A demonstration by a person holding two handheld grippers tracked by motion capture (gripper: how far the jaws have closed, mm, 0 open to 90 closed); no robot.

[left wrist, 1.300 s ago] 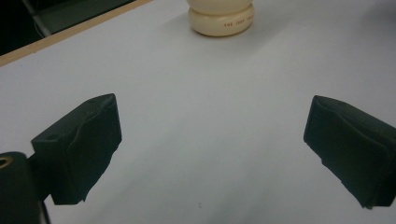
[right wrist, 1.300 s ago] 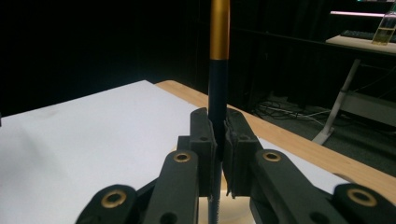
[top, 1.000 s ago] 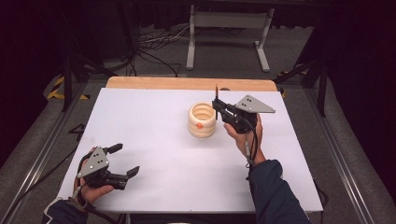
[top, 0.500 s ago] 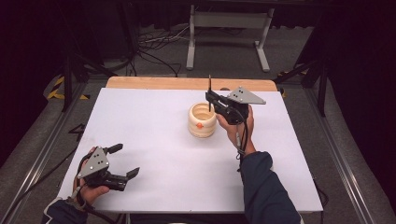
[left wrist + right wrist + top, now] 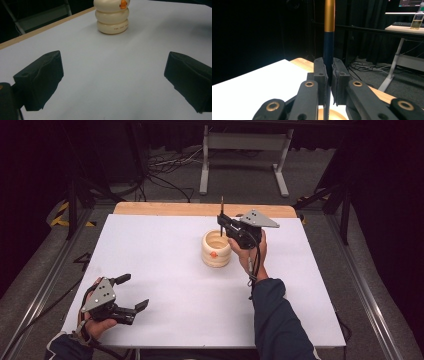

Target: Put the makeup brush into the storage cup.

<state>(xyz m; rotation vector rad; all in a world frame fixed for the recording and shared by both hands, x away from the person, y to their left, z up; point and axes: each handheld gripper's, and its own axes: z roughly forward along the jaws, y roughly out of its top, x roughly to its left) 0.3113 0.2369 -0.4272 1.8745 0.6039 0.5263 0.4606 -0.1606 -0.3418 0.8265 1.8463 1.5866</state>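
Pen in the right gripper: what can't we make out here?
- Pen: top end cut off by the right gripper view's upper edge; lower tip hidden behind the right gripper's fingers.
- Cream holder: inside too small in the high view; top cropped in the left gripper view.

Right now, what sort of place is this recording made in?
Probably a lab or studio set up for recording: a white-topped table ringed by black curtains, loose cables on the grey floor, and a desk with a keyboard behind.
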